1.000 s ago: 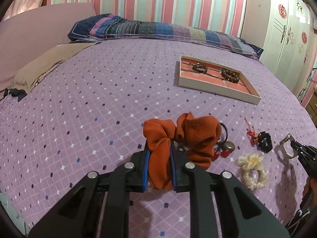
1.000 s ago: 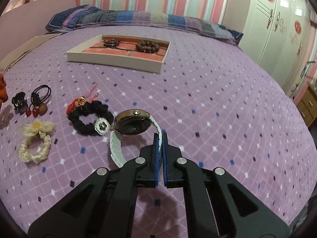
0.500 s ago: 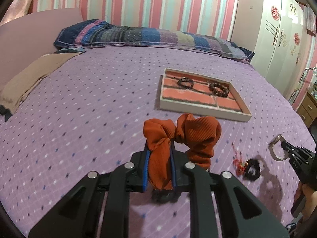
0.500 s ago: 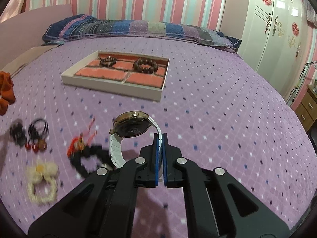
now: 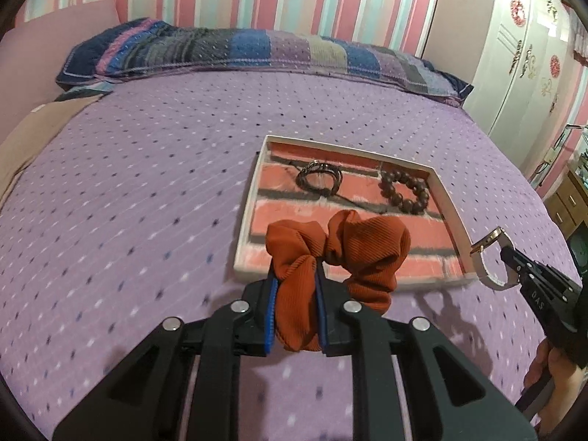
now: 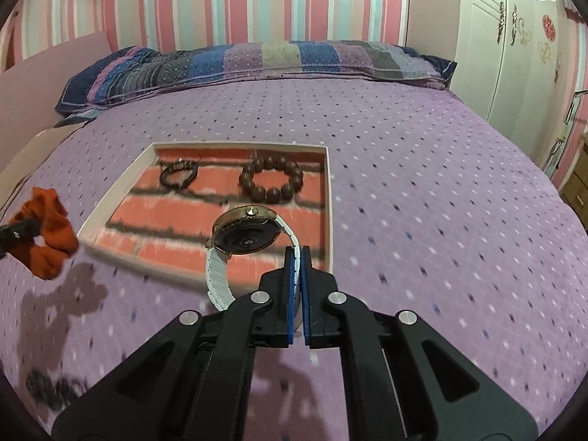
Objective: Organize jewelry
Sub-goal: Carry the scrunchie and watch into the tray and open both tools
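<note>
My left gripper (image 5: 294, 279) is shut on an orange scrunchie (image 5: 352, 253) and holds it above the near edge of the jewelry tray (image 5: 246, 220). My right gripper (image 6: 298, 257) is shut on the white strap of a gold watch (image 6: 246, 235), held above the tray's near right corner (image 6: 328, 202). The tray has a red brick-pattern lining and holds a dark braided bracelet (image 5: 319, 178) and a brown bead bracelet (image 5: 404, 191). The scrunchie also shows at the left of the right wrist view (image 6: 47, 235). The watch and right gripper show at the right of the left wrist view (image 5: 492, 261).
The tray lies on a purple dotted bedspread (image 5: 147, 183). A striped pillow (image 5: 257, 51) lies at the bed's head below a striped wall. A white wardrobe (image 6: 514, 36) stands at the right. A dark, blurred item (image 6: 51, 389) lies on the bed at the near left.
Both grippers have lifted off the bed and moved forward to the tray, carrying the scrunchie and the watch. The other hair ties have dropped behind, nearly out of view.
</note>
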`<state>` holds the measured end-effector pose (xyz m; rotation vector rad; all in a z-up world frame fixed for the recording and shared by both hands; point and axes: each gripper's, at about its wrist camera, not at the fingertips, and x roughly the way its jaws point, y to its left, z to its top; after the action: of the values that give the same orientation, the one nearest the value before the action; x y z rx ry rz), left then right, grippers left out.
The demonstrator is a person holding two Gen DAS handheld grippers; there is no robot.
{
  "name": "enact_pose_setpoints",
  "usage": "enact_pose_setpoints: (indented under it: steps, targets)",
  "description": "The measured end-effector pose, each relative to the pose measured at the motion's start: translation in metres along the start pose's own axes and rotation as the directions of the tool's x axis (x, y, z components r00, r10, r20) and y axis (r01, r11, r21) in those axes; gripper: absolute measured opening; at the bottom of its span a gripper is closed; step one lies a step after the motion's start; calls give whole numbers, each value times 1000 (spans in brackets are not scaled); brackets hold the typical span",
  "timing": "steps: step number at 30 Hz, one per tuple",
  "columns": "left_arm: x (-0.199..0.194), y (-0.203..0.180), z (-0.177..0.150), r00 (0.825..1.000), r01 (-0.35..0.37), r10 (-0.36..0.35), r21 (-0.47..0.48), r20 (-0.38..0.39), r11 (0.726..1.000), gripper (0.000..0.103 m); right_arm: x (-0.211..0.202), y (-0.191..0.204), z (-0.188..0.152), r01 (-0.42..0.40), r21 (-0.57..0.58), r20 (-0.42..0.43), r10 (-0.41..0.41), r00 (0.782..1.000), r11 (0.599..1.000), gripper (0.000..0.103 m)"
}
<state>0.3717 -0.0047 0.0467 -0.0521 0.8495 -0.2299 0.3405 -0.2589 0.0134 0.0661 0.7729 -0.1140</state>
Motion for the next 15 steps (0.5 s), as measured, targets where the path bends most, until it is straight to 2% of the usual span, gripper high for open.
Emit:
enact_pose_setpoints:
  steps: [4,7,11,15]
  targets:
    - [52,-7,28,998,-3,3,10,-55,1000,18,40,4,21,-5,43,-34,6,999,999,4]
    - [86,-13,39,996,-30,33,34,-85,999,18,66,6,27,-11,77,-65,17,998,997,4]
    - [121,-15,54,992,-44,48,36,-120,998,18,98,5,34,-12,133,-100,26,995,991,4]
    - [148,-11,66,986,-54,60,42,-155,998,18,113,6,39,13,121,-107,0,994,993,4]
